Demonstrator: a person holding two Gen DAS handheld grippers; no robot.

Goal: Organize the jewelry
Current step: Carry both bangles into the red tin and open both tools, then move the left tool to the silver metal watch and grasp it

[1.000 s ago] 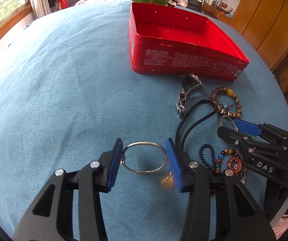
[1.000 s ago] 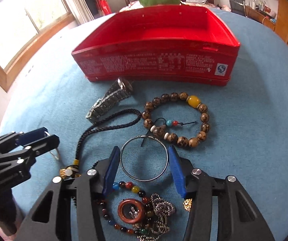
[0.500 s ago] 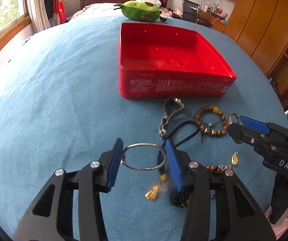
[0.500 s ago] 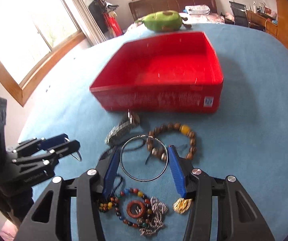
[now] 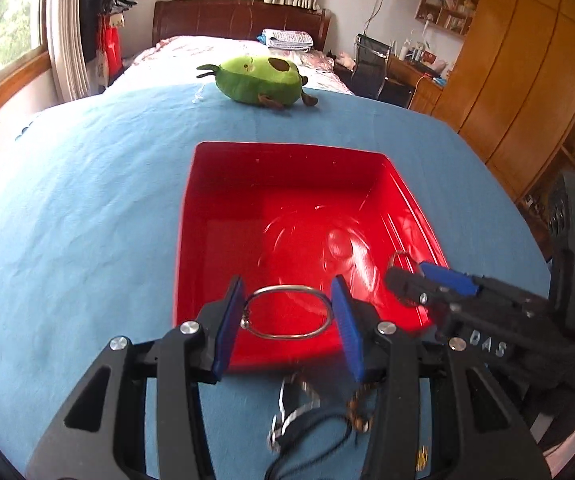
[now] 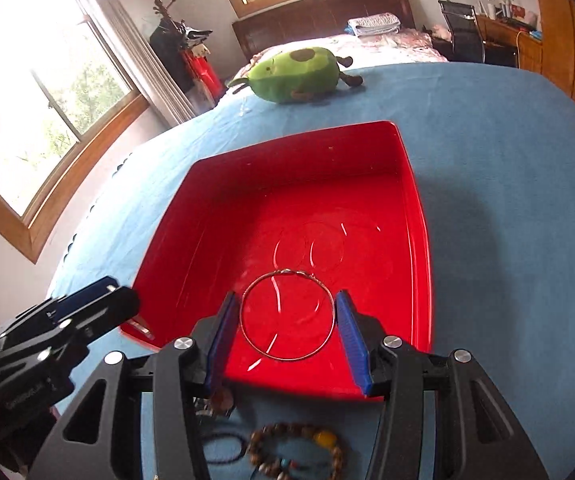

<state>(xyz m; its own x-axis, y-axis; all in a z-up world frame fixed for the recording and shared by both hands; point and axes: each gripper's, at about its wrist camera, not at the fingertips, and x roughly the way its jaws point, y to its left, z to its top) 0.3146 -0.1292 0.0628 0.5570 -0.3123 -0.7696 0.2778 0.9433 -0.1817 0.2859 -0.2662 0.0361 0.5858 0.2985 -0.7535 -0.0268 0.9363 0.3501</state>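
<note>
My left gripper (image 5: 287, 314) is shut on a silver bangle (image 5: 265, 289) and holds it above the near edge of the open red tin (image 5: 191, 184). My right gripper (image 6: 287, 320) is shut on a second silver bangle (image 6: 319, 282) and holds it over the near part of the same red tin (image 6: 403, 148). The tin's floor looks bare and shiny. The right gripper also shows in the left wrist view (image 5: 411, 280), over the tin's near right corner. The left gripper shows in the right wrist view (image 6: 99, 304), by the tin's near left corner.
A wooden bead bracelet (image 6: 299, 444), a black cord (image 5: 315, 436) and a metal watch (image 5: 291, 408) lie on the blue cloth (image 5: 67, 220) in front of the tin. A green avocado plush (image 5: 259, 78) sits at the table's far edge.
Both grippers have risen and moved forward with their bangles, from over the jewelry pile on the cloth to above the near part of the red tin.
</note>
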